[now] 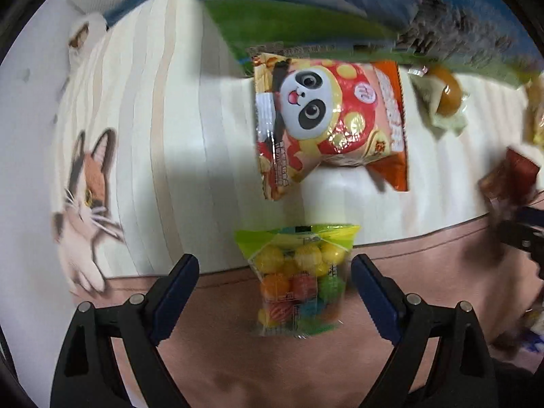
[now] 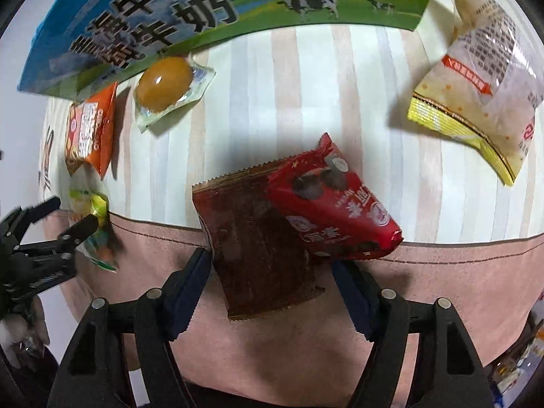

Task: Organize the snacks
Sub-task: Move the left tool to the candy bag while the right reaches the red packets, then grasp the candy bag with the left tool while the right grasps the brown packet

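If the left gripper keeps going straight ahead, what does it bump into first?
Probably the bag of colourful candy balls, lying right between the open left gripper fingers, though how close it is can't be judged.

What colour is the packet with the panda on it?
The panda packet is mostly red with yellow spots and orange edges; the panda face is black and white. Left wrist view shows it best.

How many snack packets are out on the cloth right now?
6. Panda packet and egg packet lie by the milk box; candy-ball bag sits inside the open left gripper; brown packet and red packet are at the right gripper; yellow-white packet far right. More may be hidden off-frame.
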A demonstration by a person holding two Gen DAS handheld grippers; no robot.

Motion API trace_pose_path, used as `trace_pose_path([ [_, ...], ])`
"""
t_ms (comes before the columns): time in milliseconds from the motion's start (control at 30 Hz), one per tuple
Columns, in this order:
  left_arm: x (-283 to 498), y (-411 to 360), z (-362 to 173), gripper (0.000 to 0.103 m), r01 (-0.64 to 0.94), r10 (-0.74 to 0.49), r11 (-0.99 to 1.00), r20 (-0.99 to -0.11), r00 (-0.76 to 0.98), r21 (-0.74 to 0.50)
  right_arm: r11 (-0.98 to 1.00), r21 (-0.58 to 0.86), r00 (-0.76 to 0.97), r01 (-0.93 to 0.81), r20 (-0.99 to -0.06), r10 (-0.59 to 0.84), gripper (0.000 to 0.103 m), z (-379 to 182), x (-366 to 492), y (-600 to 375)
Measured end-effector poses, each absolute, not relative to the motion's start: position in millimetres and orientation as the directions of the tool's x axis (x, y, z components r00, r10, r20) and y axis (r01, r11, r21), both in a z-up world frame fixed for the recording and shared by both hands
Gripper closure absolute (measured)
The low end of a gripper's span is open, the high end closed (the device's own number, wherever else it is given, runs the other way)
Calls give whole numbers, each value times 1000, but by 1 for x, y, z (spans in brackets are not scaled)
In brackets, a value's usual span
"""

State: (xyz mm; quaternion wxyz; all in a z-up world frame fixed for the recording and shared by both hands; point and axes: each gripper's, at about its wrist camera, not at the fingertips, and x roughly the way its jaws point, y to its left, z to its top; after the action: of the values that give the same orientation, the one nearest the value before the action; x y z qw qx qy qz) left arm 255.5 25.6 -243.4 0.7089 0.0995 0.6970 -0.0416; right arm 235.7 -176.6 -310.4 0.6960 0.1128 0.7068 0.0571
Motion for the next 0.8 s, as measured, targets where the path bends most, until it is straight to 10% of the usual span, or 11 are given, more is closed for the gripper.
trace_pose_path([
  [300, 236, -4, -277, 15, 227, 29, 974, -997, -67, 14, 973, 208, 17, 102, -978, 207, 16, -322, 264, -201],
  [433, 219, -6, -272, 54, 81, -104, 991, -994, -40, -107, 977, 202, 45, 72, -979, 199, 37, -316, 250, -196],
  [600, 189, -33, -282, 54, 25, -168, 985, -984, -53, -170, 964, 254, -6, 81, -967, 255, 47, -322, 228, -195],
  [800, 177, -49, -300, 53, 21, -117, 993, -992, -37, -118, 964, 248, -25, 91, -968, 251, 31, -330, 214, -179],
])
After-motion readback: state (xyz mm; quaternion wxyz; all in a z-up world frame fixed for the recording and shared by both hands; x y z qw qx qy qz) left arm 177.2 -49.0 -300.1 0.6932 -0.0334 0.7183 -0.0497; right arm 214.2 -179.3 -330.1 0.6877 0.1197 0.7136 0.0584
